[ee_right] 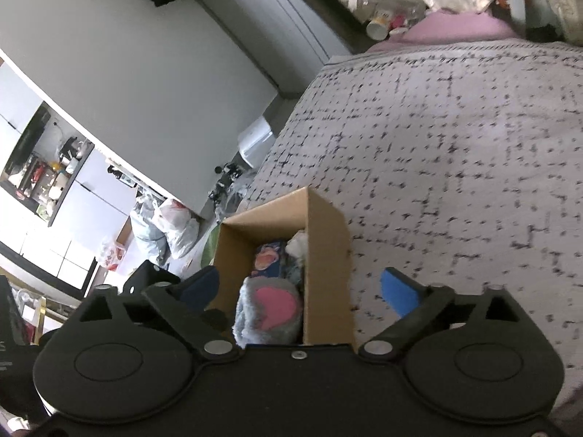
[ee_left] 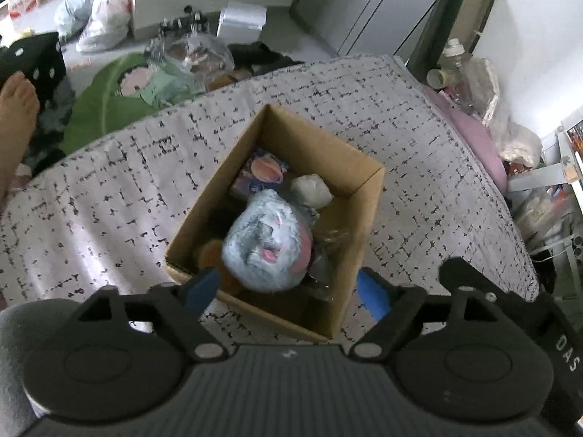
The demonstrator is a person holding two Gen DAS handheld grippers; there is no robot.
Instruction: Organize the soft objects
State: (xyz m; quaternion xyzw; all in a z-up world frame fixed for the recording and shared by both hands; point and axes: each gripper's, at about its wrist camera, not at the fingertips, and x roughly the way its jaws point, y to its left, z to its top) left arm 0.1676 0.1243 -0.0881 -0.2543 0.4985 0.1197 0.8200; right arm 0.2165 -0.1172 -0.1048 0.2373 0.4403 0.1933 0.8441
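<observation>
An open cardboard box (ee_left: 324, 156) stands on the bed. Inside lie a fluffy blue-grey plush with pink patches (ee_left: 267, 242), a small grey-white plush (ee_left: 311, 189), a printed purple pouch (ee_left: 260, 173) and a brown soft item (ee_left: 213, 251). My left gripper (ee_left: 288, 291) hovers open above the box's near edge, blue pads apart, holding nothing. In the right wrist view the box (ee_right: 328, 255) sits just ahead, with the blue-grey plush (ee_right: 267, 309) showing a pink heart. My right gripper (ee_right: 302, 291) is open and empty, straddling the box's right wall.
The bed has a grey sheet with black flecks (ee_left: 419, 145). A green plush (ee_left: 109, 102), bags (ee_left: 102, 18) and clutter lie on the floor beyond the bed. A pink pillow (ee_left: 477, 142) and bottles are at the bedside. A bare foot (ee_left: 18, 109) is at left.
</observation>
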